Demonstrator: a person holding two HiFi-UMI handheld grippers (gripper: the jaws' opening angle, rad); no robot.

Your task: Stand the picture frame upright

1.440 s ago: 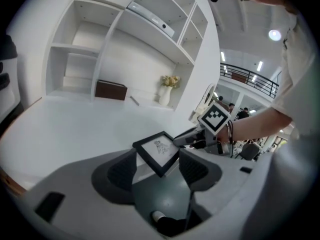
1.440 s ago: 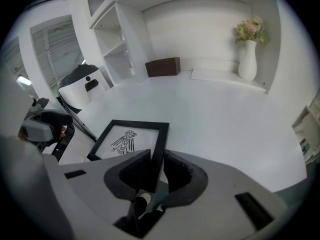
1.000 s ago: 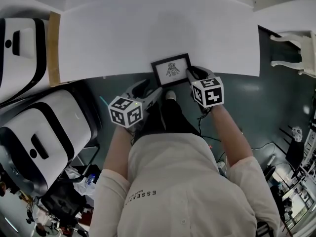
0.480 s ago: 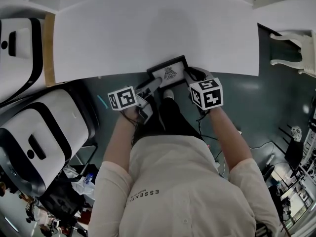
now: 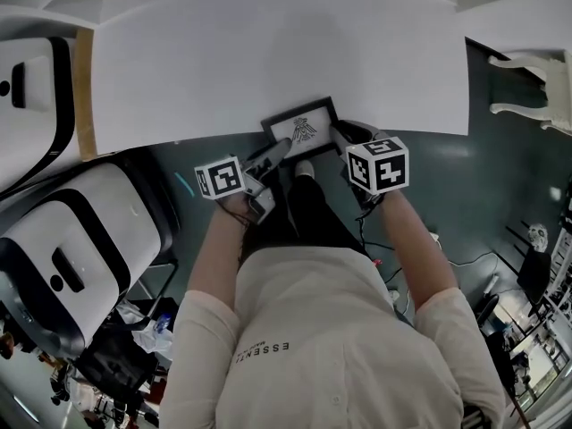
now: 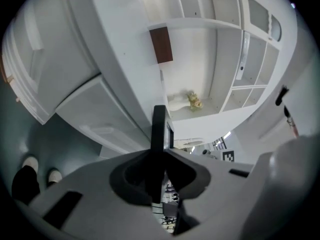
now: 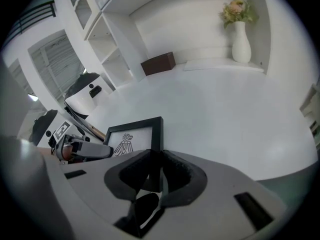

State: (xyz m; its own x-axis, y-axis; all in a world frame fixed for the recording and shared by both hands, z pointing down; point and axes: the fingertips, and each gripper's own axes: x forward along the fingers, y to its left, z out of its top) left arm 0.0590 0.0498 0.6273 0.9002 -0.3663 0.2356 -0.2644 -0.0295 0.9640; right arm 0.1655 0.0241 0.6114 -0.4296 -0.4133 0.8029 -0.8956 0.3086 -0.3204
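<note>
Two grippers on one picture frame at the table's near edge.
The black picture frame (image 5: 301, 129), holding a bird-like drawing, sits at the near edge of the white table (image 5: 268, 52), about midway along it and skewed to that edge. The left gripper (image 5: 273, 153) is closing its jaws on the frame's left rim, which stands edge-on between the pads. The right gripper (image 5: 344, 137) is clamped on the right rim.

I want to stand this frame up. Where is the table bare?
Table bare everywhere beyond the frame, out to the far vase and box. Crowded only at the near edge: the right tool grips the frame, the left tool is closing on it.
</note>
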